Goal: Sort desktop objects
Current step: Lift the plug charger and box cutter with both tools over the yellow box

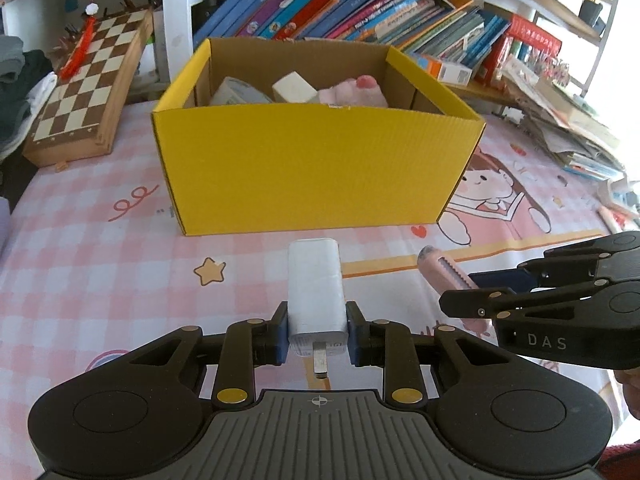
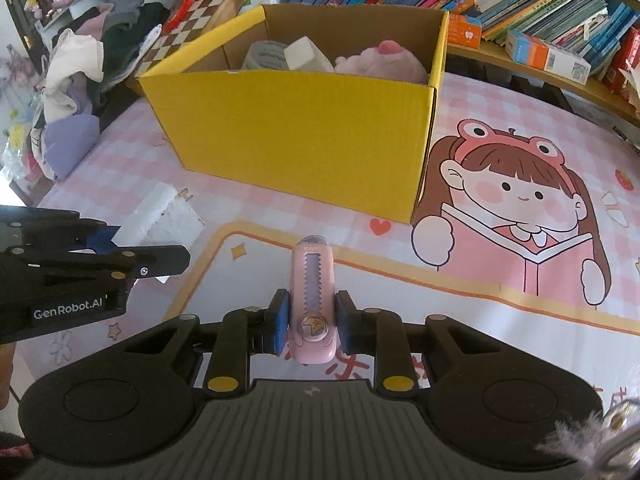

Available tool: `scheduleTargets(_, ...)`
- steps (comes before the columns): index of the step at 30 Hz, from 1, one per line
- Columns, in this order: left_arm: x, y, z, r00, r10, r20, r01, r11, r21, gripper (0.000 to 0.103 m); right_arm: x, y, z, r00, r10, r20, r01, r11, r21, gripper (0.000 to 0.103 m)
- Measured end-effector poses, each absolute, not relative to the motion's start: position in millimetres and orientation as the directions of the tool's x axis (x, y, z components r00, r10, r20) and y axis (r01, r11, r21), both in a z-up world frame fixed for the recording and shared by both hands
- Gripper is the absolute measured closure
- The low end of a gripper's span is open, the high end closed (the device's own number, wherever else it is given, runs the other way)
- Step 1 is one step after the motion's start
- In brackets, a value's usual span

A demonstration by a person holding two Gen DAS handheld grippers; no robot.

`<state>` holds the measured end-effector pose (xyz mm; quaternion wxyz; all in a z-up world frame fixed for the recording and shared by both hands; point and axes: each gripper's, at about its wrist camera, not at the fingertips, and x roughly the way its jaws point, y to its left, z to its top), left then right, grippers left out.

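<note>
My left gripper (image 1: 317, 334) is shut on a white plug adapter (image 1: 316, 284), held just above the mat with its metal prong towards the camera. My right gripper (image 2: 311, 320) is shut on a pink utility knife (image 2: 312, 284) with a toothed slider and a star button. A yellow cardboard box (image 1: 316, 168) stands open a short way ahead of both. It holds a grey-white item, a cream block (image 1: 294, 88) and a pink plush (image 1: 356, 92). The right gripper (image 1: 464, 290) and the knife (image 1: 442, 270) show at the right of the left wrist view. The left gripper (image 2: 148, 246) and the adapter (image 2: 164, 216) show at the left of the right wrist view.
A pink checked mat with a cartoon girl (image 2: 516, 208) covers the table. A wooden chessboard (image 1: 88, 84) leans at the back left beside a pile of clothes (image 2: 80, 80). Books (image 1: 360, 8) fill the shelf behind the box. Loose papers and booklets (image 1: 568, 128) are stacked at the right.
</note>
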<state>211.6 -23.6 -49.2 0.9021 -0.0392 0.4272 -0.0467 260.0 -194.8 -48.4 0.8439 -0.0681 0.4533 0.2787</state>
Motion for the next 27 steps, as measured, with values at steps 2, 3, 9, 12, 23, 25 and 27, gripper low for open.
scheduleTargets(2, 208, -22, -46, 0.638, -0.119, -0.761, 0.05, 0.992, -0.113, 0.077, 255, -194, -46, 0.438, 0.407, -0.801, -0.53, 0.837, 0.135, 0.08)
scheduleTargets(3, 206, -20, -45, 0.641, -0.119, -0.758, 0.05, 0.992, -0.114, 0.077, 253, -194, -45, 0.442, 0.406, -0.8, -0.529, 0.838, 0.133, 0.08)
scheduleTargets(9, 195, -16, -39, 0.66, -0.121, -0.742, 0.064, 0.992, -0.105, 0.077, 240, -197, -39, 0.467, 0.392, -0.793, -0.511, 0.851, 0.12, 0.08)
scheduleTargets(12, 190, -17, -36, 0.672, -0.114, -0.731, 0.08, 0.993, -0.081, 0.077, 234, -198, -36, 0.479, 0.385, -0.789, -0.502, 0.858, 0.113, 0.08)
scheduleTargets(23, 178, -11, -25, 0.697, -0.119, -0.707, 0.123, 0.991, -0.045, 0.077, 216, -209, -25, 0.521, 0.355, -0.776, -0.444, 0.889, 0.109, 0.08)
scheduleTargets(25, 177, -10, -23, 0.7, -0.124, -0.703, 0.134, 0.99, -0.041, 0.077, 214, -208, -22, 0.525, 0.353, -0.774, -0.442, 0.891, 0.107, 0.08)
scheduleTargets(27, 175, -10, -20, 0.705, -0.129, -0.698, 0.144, 0.989, -0.037, 0.077, 212, -207, -20, 0.529, 0.353, -0.772, -0.444, 0.89, 0.103, 0.08)
